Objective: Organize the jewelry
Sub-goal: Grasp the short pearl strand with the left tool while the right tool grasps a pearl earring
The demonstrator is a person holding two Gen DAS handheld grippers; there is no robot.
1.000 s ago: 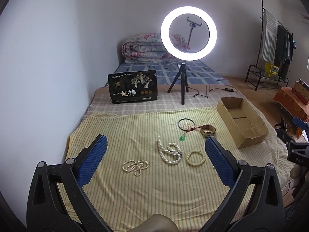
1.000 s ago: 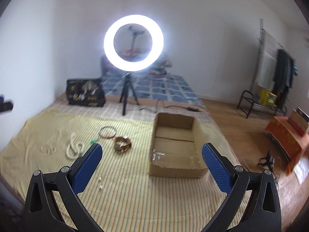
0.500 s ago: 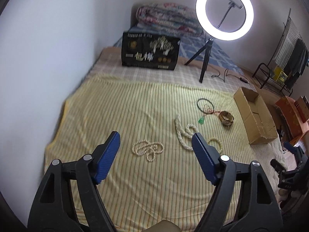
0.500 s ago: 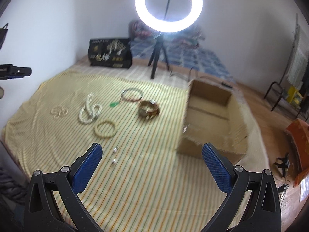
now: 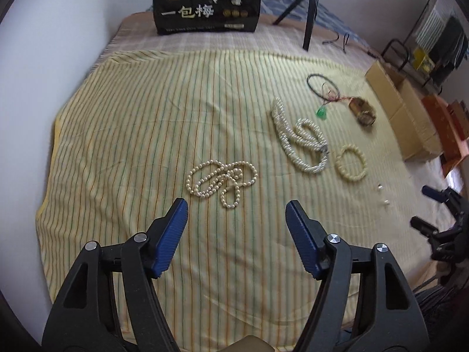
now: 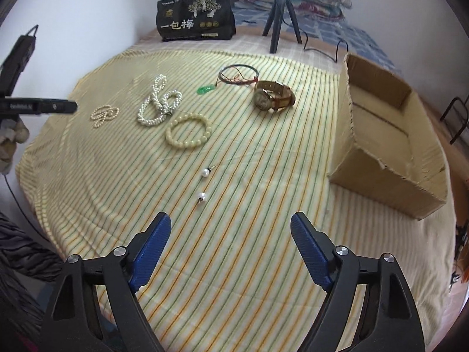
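Jewelry lies spread on a yellow striped cloth (image 5: 146, 123). A thin pearl necklace (image 5: 222, 179) sits just beyond my left gripper (image 5: 236, 205), whose jaws are closing with nothing between them. A thick pearl strand (image 5: 302, 138), a cream bead bracelet (image 5: 351, 163), a green pendant on a cord (image 5: 322, 113) and a gold watch (image 5: 363, 111) lie further right. Two pearl earrings (image 6: 203, 184) rest ahead of my right gripper (image 6: 231, 220), its jaws also closing on nothing. The bracelet (image 6: 187, 133), watch (image 6: 272, 96) and open cardboard box (image 6: 390, 138) appear in the right wrist view.
A black printed bag (image 5: 206, 3) stands at the back of the bed next to a ring-light tripod (image 5: 307, 11). The wall runs along the left. The cardboard box (image 5: 404, 117) sits at the cloth's right edge, with a clothes rack (image 5: 433, 29) beyond.
Both grippers have sunk and tipped downward toward the cloth, so the jewelry looks larger and nearer. Both pairs of jaws have narrowed, the left more than the right.
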